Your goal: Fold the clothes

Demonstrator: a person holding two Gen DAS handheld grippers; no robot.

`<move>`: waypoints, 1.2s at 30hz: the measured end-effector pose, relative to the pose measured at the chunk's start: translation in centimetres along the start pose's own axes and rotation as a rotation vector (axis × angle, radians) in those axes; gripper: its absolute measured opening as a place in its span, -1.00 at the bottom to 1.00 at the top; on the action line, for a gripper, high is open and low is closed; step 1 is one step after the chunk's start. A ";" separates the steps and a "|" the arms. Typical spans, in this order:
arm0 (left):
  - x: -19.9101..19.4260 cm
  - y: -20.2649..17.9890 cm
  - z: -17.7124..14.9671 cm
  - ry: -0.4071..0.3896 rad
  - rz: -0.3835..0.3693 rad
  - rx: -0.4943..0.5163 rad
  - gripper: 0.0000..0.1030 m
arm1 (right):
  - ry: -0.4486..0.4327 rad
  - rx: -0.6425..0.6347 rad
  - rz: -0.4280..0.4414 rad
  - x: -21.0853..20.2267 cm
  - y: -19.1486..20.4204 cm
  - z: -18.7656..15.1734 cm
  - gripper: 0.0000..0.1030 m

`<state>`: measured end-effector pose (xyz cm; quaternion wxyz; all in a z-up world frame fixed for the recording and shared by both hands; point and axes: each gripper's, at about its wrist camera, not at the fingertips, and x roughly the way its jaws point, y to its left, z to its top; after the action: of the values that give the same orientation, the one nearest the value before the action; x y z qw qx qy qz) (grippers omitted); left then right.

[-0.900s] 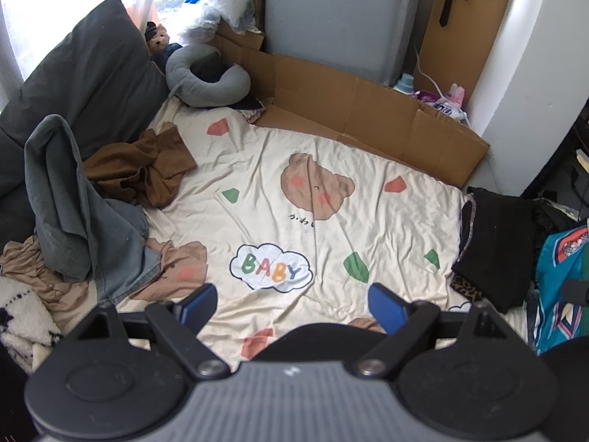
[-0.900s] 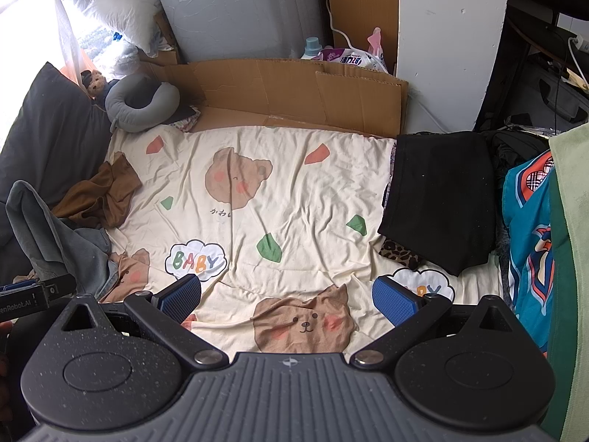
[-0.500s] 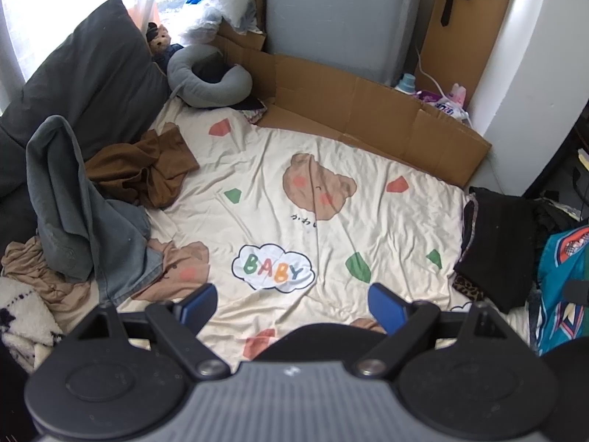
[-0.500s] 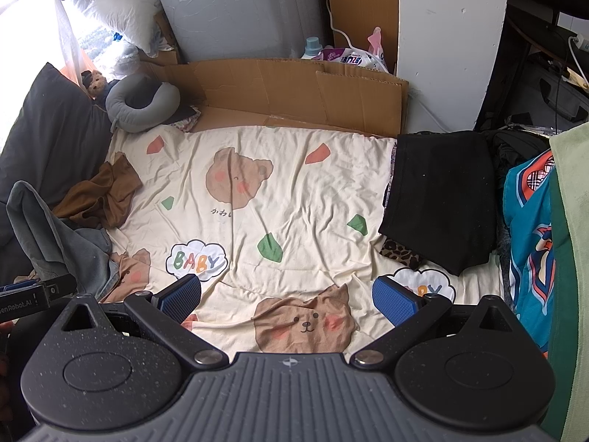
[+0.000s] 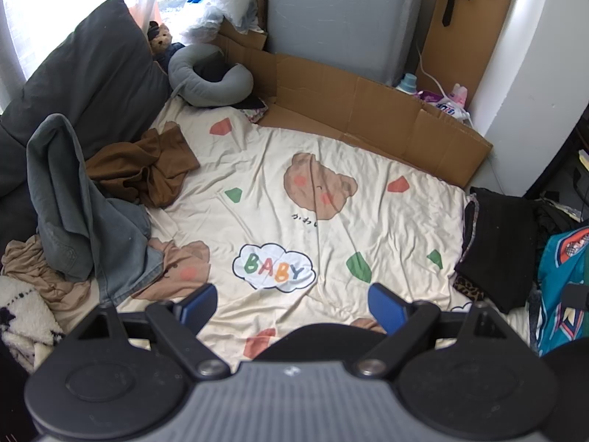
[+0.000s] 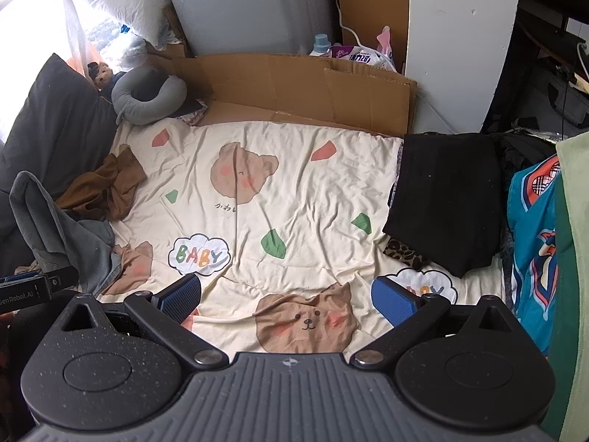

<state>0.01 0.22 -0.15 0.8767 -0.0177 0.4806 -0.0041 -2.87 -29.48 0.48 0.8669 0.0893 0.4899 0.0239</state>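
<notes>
L gripper [image 5: 292, 304] stood wide apart, nothing between its blue pads, hovering above the near part of the cream cartoon-print sheet with bear faces and "BABY" clouds [image 5: 313, 169]. R gripper [image 6: 287, 294] was likewise spread wide and empty, above the same sheet near a brown bear-face print. Clothes to fold lay at the sheet's edges: a crumpled brown garment [image 5: 143, 169] at far left, a grey-blue denim garment [image 5: 70, 202] draped just near of it and overlapping the sheet's left edge, and a tan ruched fabric piece [image 5: 33, 269] under the denim at near left. A folded black garment [image 6: 445, 199] lay on the sheet's right edge, over a leopard-print item [image 6: 403, 254]. A teal patterned garment [image 6: 533, 243] sat further right. Flattened brown cardboard [image 5: 364, 118] bordered the far side; a grey U-shaped neck pillow [image 5: 210, 81] and a dark grey cushion [image 5: 92, 77] sat at far left.
</notes>
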 end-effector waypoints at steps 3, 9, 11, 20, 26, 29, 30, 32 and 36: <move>0.0 0.0 0.0 0.001 -0.001 0.000 0.75 | -0.001 0.002 0.002 0.0 -0.1 0.0 0.96; 0.1 0.1 0.1 0.003 0.001 0.000 0.75 | -0.002 0.006 -0.005 0.0 -0.2 0.1 0.96; 0.1 0.2 0.2 0.003 0.001 0.000 0.76 | -0.004 0.006 -0.004 0.0 -0.2 0.0 0.96; 0.1 0.5 0.2 0.003 -0.001 -0.003 0.76 | -0.004 0.011 0.001 0.0 -0.5 0.1 0.96; 0.1 0.4 0.1 0.003 -0.001 -0.003 0.76 | -0.004 0.010 0.000 0.0 -0.4 0.1 0.96; 0.2 0.2 0.0 0.004 0.002 -0.002 0.76 | -0.003 0.009 -0.001 0.0 -0.4 0.0 0.96; 0.2 0.2 0.0 0.004 0.002 -0.002 0.76 | -0.004 0.009 -0.001 0.0 -0.3 0.0 0.96; 0.2 0.1 0.0 0.005 0.004 -0.001 0.76 | -0.003 0.009 -0.001 0.0 -0.4 0.0 0.96; 0.4 0.1 -0.1 0.008 0.006 -0.002 0.76 | -0.003 0.009 -0.001 -0.1 -0.3 0.1 0.96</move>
<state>0.18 0.31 -0.58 0.8747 -0.0174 0.4843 -0.0012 -2.80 -29.79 0.54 0.8671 0.0933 0.4889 0.0212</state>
